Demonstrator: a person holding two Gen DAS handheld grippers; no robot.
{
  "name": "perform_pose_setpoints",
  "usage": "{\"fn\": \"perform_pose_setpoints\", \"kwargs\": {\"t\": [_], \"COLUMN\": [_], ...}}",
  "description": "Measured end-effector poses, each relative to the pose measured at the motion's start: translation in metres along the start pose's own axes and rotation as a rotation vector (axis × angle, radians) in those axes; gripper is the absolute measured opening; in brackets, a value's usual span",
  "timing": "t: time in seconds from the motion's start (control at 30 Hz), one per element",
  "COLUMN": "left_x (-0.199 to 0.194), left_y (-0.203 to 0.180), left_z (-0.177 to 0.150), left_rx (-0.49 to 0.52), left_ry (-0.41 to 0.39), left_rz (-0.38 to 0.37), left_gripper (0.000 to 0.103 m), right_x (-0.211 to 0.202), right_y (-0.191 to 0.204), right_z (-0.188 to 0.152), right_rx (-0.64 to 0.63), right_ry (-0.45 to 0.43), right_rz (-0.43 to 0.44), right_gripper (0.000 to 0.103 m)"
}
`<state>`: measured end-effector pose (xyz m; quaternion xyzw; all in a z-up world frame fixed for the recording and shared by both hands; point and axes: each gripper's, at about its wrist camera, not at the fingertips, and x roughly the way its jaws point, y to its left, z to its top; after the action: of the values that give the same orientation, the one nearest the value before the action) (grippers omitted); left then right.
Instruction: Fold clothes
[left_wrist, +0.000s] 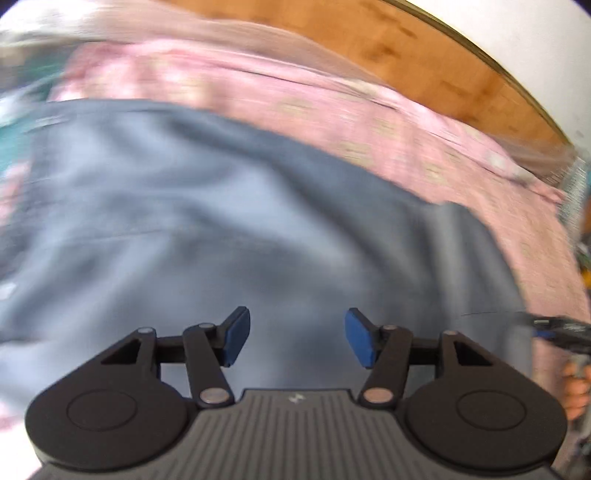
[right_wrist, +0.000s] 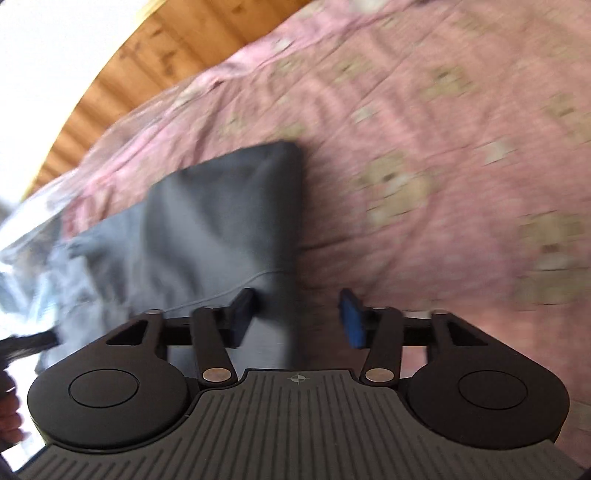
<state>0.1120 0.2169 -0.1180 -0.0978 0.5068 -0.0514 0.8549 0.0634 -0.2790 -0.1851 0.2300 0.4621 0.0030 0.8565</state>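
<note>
Smooth grey garment (left_wrist: 229, 221) with squared folded corner, laid on pink patterned sheet (right_wrist: 424, 129), wooden boards (left_wrist: 424, 48) behind, left gripper (left_wrist: 297, 341) and right gripper (right_wrist: 297, 319) fingers parted, nothing held

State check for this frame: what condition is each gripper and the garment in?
Left gripper: open, nothing between the pads, above the garment.
Right gripper: open, empty, over the garment's edge.
Grey garment: lying on the pink bedspread, folded over at one end, not gripped.
</note>
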Motion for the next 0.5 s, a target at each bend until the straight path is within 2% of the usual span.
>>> {"fn": "perform_pose_setpoints", "kwargs": {"t": [0.13,0.23,0.33,0.5], "left_x": [-0.057,-0.082,-0.086,-0.061], "left_y": [0.119,0.19,0.232,0.256], "left_z": [-0.024,-0.036,-0.04,-0.024], "left_rx": [-0.178,-0.337,-0.445,-0.407], "left_ry": [-0.059,-0.077,-0.095,-0.074], "left_rz": [0.151,0.247,0.249,0.208], "left_gripper": [0.065,0.063,0.063,0.064], "right_x": [-0.039,-0.052,-0.047,-0.007], "right_y": [0.015,0.047,0.099,0.228], "right_z": [-0.008,-0.006,0.004,0.004], "right_rx": [-0.107,-0.237,-0.369,-0.549], "right_ry": [-0.092,-0.129,-0.167,-0.096], "right_rz": [-0.26,-0.332,-0.269,-0.024], "right_gripper": [0.05,0.05,0.051,0.051]}}
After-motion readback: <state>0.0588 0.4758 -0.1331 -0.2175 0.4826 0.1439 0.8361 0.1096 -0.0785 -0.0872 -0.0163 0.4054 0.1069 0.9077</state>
